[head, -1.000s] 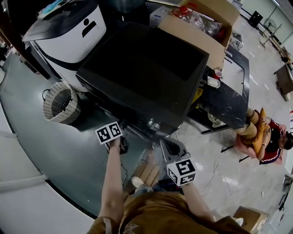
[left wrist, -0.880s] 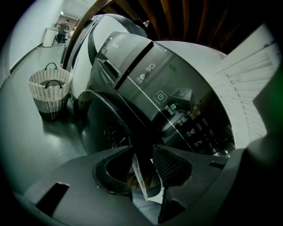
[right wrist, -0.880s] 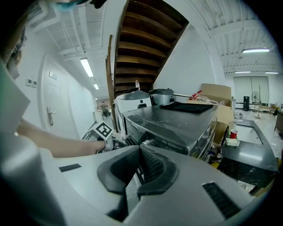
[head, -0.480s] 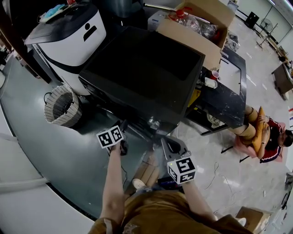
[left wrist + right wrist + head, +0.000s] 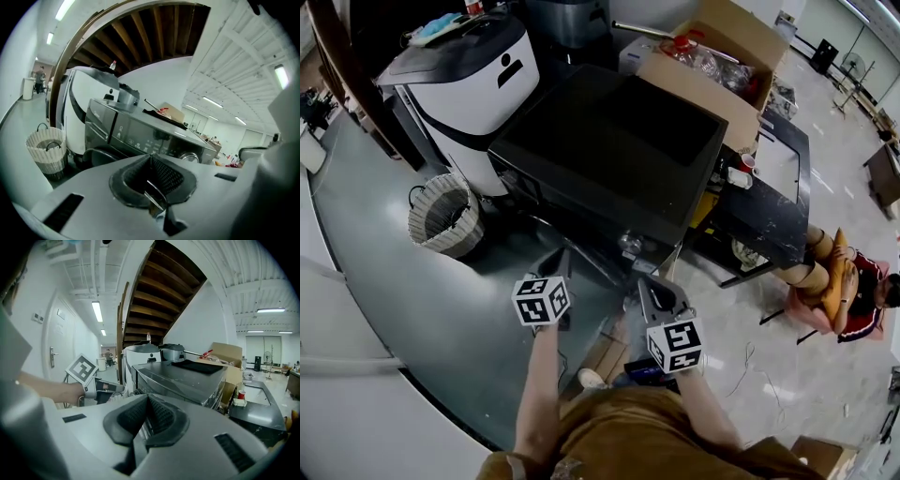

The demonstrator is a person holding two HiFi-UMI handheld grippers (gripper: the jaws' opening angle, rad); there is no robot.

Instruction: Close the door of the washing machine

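Observation:
The black washing machine (image 5: 619, 150) stands ahead of me, its control panel (image 5: 140, 136) and round dark door (image 5: 101, 157) facing the left gripper view. Whether the door is latched I cannot tell. My left gripper (image 5: 558, 272) hangs in front of the machine's lower front, touching nothing. Its jaws have just been closing, and its pads (image 5: 159, 176) now meet with nothing between them. My right gripper (image 5: 652, 286) is held beside it to the right, shut and empty (image 5: 147, 423). The right gripper view also shows the left gripper's marker cube (image 5: 83, 370).
A wicker basket (image 5: 445, 216) sits on the floor left of the machine, beside a white appliance (image 5: 473, 75). A cardboard box (image 5: 712, 52) stands behind the machine. A black table (image 5: 769, 206) is at the right, with a seated person (image 5: 839, 281) beyond it.
The left gripper has risen away from the machine's lower front and rolled, its cube showing another face. Its jaws have come together. The right gripper has shifted slightly.

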